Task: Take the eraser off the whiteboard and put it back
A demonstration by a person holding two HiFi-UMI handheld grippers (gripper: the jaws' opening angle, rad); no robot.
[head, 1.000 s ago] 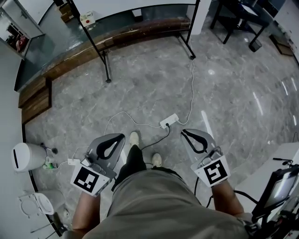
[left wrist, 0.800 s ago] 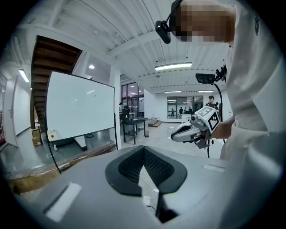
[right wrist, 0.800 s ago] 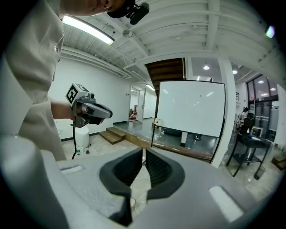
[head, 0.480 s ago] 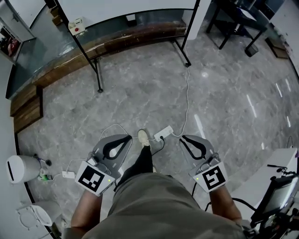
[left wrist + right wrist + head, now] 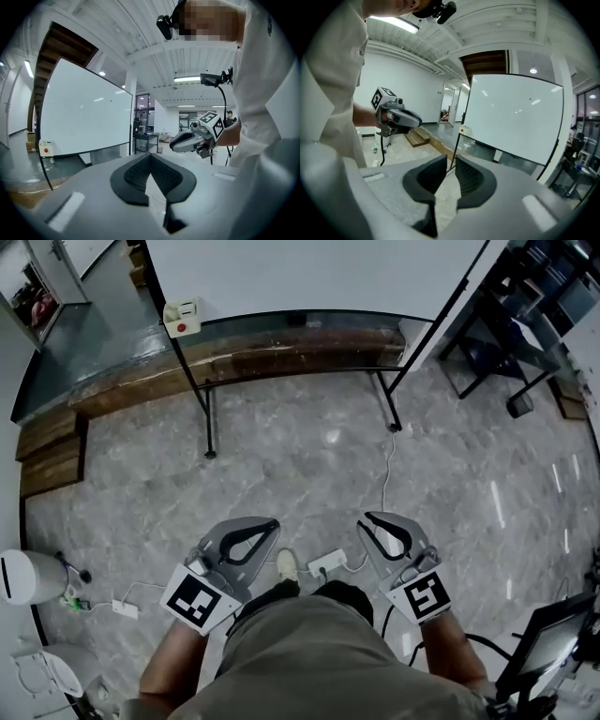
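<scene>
The jaws of the left gripper (image 5: 150,156) are squeezed together at the tips, with nothing in them. The jaws of the right gripper (image 5: 450,160) have just been opening and stand a little bit apart, also with nothing between them. Both point toward the whiteboard (image 5: 309,273), which is far off across the floor (image 5: 450,484). The eraser (image 5: 182,318) looks to be the small pale box with a red dot at the board's lower left corner (I am only guessing it is that). No gripper is near it.

What could go wrong? A white cord and plug block (image 5: 326,564) lie right by the person's shoe (image 5: 287,565), so a foot could catch on them. The gap in the right jaws also looks too small for the eraser, so they might knock it down.

The top of the whiteboard is cut off in the head view. The eraser is too small to see how it sticks on.
</scene>
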